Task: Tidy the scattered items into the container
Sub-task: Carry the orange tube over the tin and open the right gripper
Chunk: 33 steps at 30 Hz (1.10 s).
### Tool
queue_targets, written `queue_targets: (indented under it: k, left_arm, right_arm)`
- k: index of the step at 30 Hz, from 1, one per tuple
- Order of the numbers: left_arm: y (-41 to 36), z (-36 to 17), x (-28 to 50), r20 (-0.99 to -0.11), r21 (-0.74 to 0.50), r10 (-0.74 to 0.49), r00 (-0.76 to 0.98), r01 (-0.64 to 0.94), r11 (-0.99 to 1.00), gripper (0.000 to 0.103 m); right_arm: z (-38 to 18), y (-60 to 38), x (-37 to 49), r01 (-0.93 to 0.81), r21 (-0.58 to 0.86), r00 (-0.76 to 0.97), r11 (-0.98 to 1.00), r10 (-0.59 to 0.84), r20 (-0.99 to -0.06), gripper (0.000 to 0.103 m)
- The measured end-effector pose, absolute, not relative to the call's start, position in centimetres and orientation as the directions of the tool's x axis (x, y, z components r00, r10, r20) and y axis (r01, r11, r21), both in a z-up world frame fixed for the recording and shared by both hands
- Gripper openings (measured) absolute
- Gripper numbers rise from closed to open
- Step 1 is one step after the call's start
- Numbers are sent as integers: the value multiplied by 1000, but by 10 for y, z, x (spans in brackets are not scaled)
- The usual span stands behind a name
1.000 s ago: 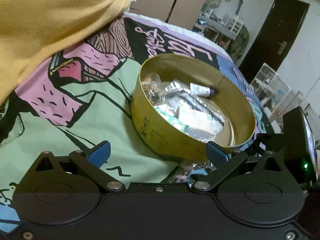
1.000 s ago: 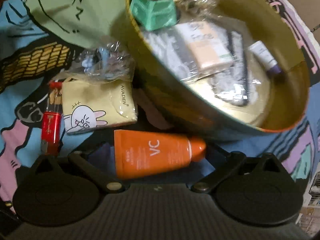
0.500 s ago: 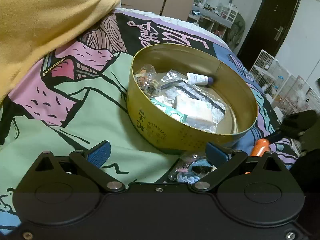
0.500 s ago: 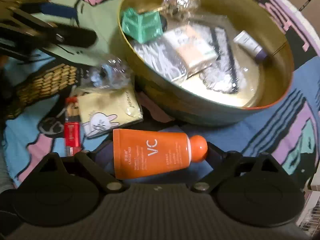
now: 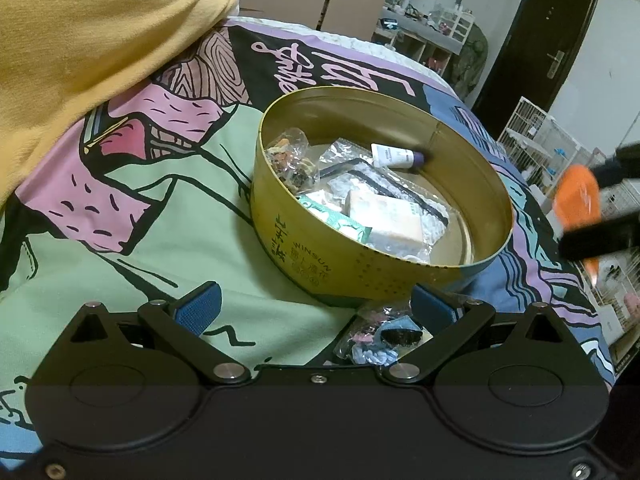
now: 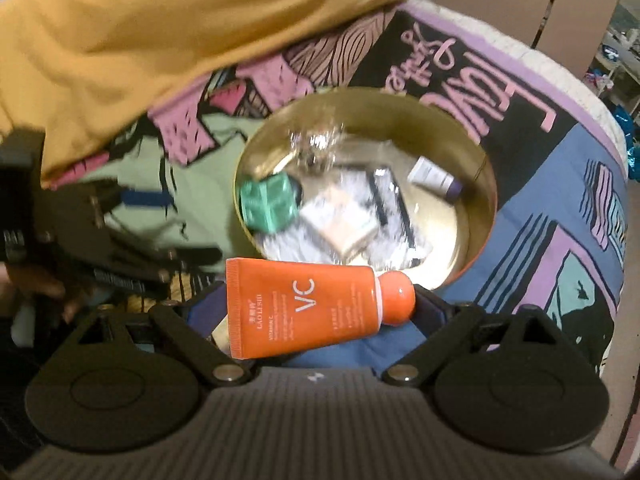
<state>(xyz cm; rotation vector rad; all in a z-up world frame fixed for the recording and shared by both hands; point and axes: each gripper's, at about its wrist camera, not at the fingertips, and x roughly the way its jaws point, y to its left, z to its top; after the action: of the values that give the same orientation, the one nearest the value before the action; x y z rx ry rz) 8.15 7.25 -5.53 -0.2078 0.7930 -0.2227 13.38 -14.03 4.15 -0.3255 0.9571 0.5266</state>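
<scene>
- The orange tube point(image 6: 304, 308) lay crosswise in the right gripper point(image 6: 316, 312), clamped end to end, above the round tin point(image 6: 486, 184).
- The left gripper point(image 5: 316, 308) stood wide, holding nothing.

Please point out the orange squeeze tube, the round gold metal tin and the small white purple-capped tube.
orange squeeze tube point(image 6: 304, 308), right wrist view, its body.
round gold metal tin point(image 5: 340, 264), left wrist view, outer wall.
small white purple-capped tube point(image 5: 394, 157), left wrist view, white body.

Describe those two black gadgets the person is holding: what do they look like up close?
Both look alike. The left gripper has a matte black body with two round housings, angled black link arms joined by silver pins and screws, and fingers padded in textured blue. The right gripper has the same black links and silver pins, plus a ribbed grey top surface bearing a small white mark.
</scene>
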Motion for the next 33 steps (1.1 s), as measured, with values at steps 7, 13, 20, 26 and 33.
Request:
queue_targets:
  k: [7,13,20,26,33]
  left_arm:
    - [70,-55,81,-680,-261,-281,677,135,956,101]
    - [71,-55,80,-680,-267,-281,677,128,955,101]
    - [72,-57,81,-686,-267,-280,672,127,955,101]
    - [72,-59,82,-698,-254,-269,664,121,960,101]
    - [67,-60,81,-710,-223,-253,657,131,966,101]
  right_arm:
    - [52,-133,156,-517,13,485,856,306,-819,94]
    - [44,-127,176,-457,53,507,888,309,-804,94]
    - [34,-128,187,-377,123,570,918,335,-750,94]
    - [42,-127,183,-361,73,695,930,320,-644,103]
    - [34,-151,153,-359,35,731,933,304,-611,103]
